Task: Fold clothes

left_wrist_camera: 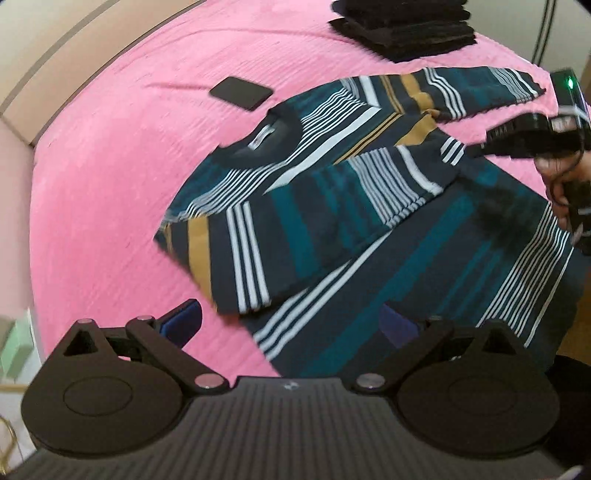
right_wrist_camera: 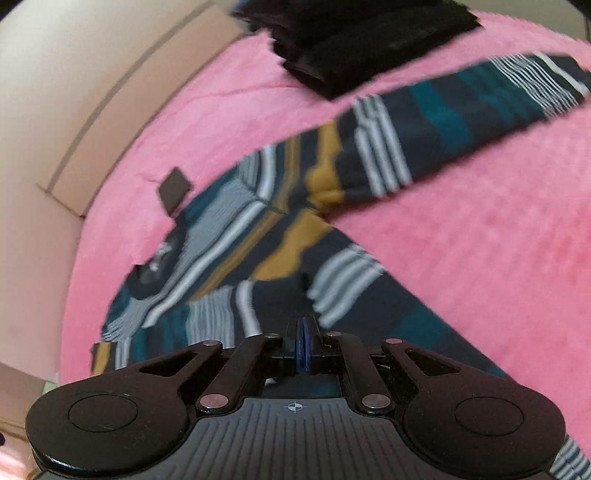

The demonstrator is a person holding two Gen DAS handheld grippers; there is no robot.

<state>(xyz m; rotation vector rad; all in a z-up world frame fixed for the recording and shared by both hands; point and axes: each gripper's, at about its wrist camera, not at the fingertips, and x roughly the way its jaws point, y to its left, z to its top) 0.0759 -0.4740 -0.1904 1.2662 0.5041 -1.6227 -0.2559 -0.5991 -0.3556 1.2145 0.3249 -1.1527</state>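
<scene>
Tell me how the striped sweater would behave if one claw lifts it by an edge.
The striped sweater is probably floppy: one sleeve already lies folded flat over its body. It would likely sag and unfold below the pinch point. On the fuzzy pink blanket it may drag rather than slide, though this is hard to judge.

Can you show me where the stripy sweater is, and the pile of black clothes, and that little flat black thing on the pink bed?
stripy sweater (left_wrist_camera: 325,225): left wrist view, on the folded-over sleeve.
pile of black clothes (left_wrist_camera: 402,26): left wrist view, middle of the stack.
flat black thing (left_wrist_camera: 241,92): left wrist view, its top face.
</scene>
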